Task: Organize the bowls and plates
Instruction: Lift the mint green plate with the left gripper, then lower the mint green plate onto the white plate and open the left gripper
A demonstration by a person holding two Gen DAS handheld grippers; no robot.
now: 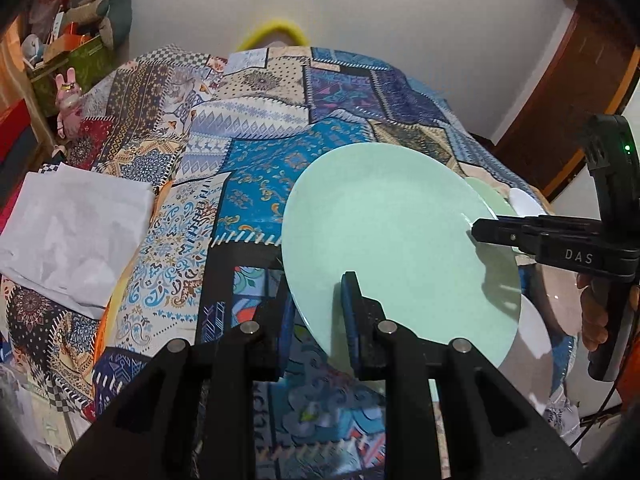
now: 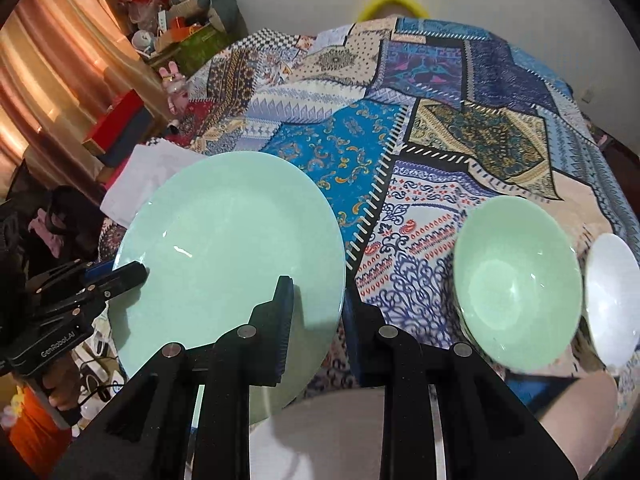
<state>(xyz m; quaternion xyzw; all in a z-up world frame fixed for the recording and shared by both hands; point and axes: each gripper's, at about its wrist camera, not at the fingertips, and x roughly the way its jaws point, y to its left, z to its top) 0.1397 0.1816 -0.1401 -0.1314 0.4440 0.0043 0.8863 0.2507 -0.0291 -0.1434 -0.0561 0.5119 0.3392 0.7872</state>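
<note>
A large mint-green plate [image 1: 384, 220] [image 2: 232, 240] hangs tilted above the patchwork cloth, held by both grippers at opposite rims. My left gripper [image 1: 316, 292] is shut on the plate's near-left rim; in the right wrist view it [image 2: 138, 272] bites the rim from the left. My right gripper [image 2: 316, 296] is shut on the plate's near-right rim and reaches in from the right [image 1: 476, 232] in the left wrist view. A green bowl [image 2: 516, 284] and a white bowl [image 2: 612, 300] stand side by side on the cloth at the right. A white plate [image 1: 536, 336] lies partly hidden under the green one.
The patchwork cloth [image 1: 256, 148] [image 2: 460, 80] covers the whole surface. A crumpled white sheet [image 1: 76, 232] [image 2: 148, 176] lies at its left edge. Boxes and soft toys [image 1: 76, 32] pile up at the far left. A hand [image 1: 596, 320] holds the right gripper's handle.
</note>
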